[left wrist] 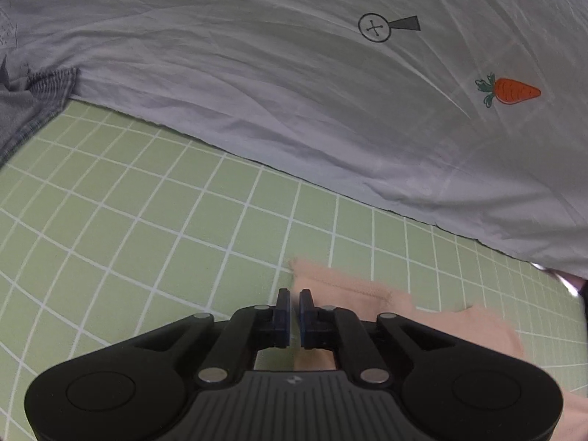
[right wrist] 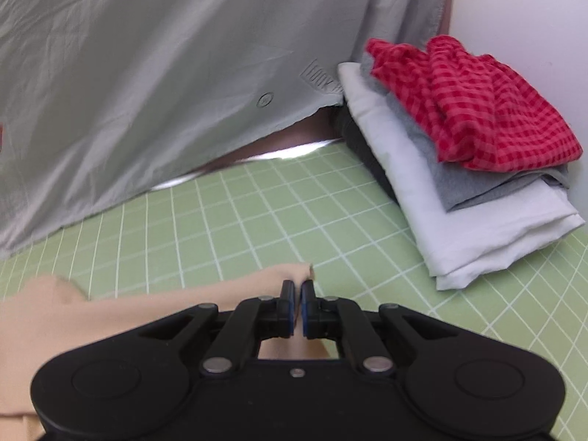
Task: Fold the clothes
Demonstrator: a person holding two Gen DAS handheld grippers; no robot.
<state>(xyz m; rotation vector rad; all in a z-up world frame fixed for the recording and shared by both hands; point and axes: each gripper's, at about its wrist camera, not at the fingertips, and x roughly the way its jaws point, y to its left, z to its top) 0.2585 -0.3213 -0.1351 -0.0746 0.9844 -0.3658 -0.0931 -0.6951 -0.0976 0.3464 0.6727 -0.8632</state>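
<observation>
While both grippers lie low over the green grid mat point(left wrist: 147, 220), each one pinches the same single peach garment point(left wrist: 349, 286). The left gripper point(left wrist: 294, 296) has its two blue-padded fingers drawn nearly together, with a corner of the peach cloth passing between them and spreading away to their right. The right gripper point(right wrist: 297, 288) has its two fingers pressed together on another bunched corner of that garment point(right wrist: 257, 286), which pokes out just past the tips and trails off to their left.

Ahead of the left fingers lies one large pale grey sheet point(left wrist: 294, 92). Three printed marks can be counted on it in the left view: a circle with an X joined to a dark wedge point(left wrist: 386, 27), one orange carrot with green leaves point(left wrist: 509, 90), and a faint line drawing at the far left edge, too small to read. One grey knit piece point(left wrist: 33, 99) sits at the far left of those fingers.

Ahead and right of the right fingers stands one stack of three visible folded pieces: a white one point(right wrist: 459, 228) at the bottom, a grey one point(right wrist: 474, 187) above it, and a red checked one point(right wrist: 477, 103) on top. A dark item under the stack cannot be identified. Lettering printed on the sheet near the stack looks like "LOOK", partly hidden.
</observation>
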